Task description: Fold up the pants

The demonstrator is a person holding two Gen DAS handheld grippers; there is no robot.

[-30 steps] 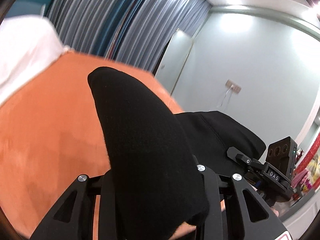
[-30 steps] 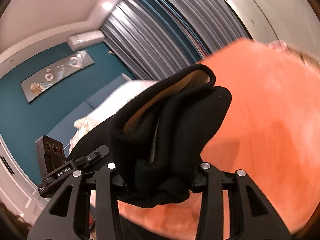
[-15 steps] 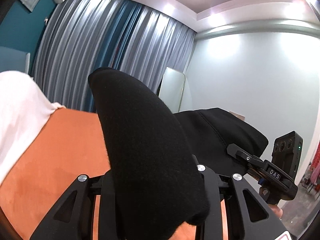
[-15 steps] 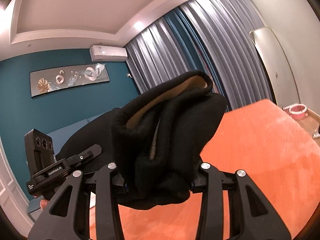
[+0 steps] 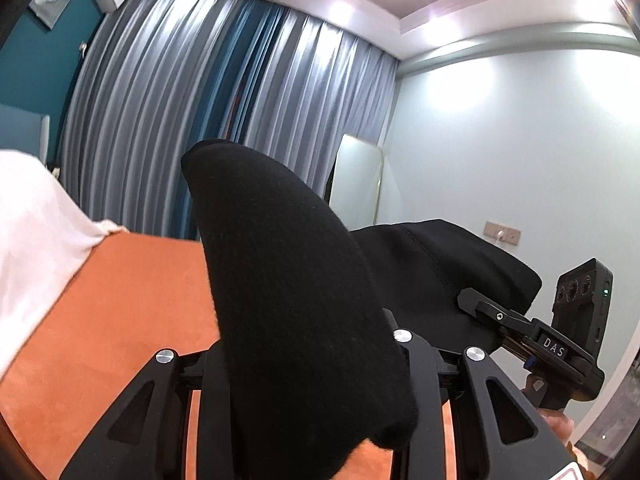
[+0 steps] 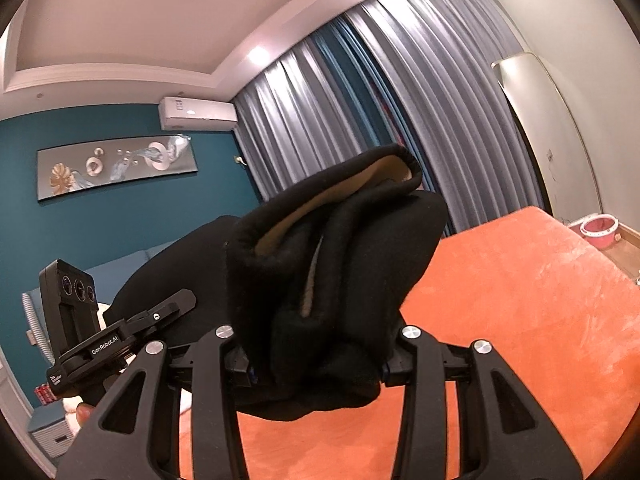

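Black fleecy pants (image 5: 296,300) bunched between both tools, lifted clear above orange plush bedspread (image 5: 120,300), probably so the cloth can hang straight before laying flat for a fold. Left gripper (image 5: 308,364) clenched on one thick fold, right gripper (image 6: 316,360) clamped on tan-lined waistband; both tilted upward, side by side.

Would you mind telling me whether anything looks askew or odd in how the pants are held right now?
Nothing is damaged or spilled. The black pants are bunched thickly in the right tool, tan lining showing, while the left tool holds a smoother fold, so the grips look uneven.
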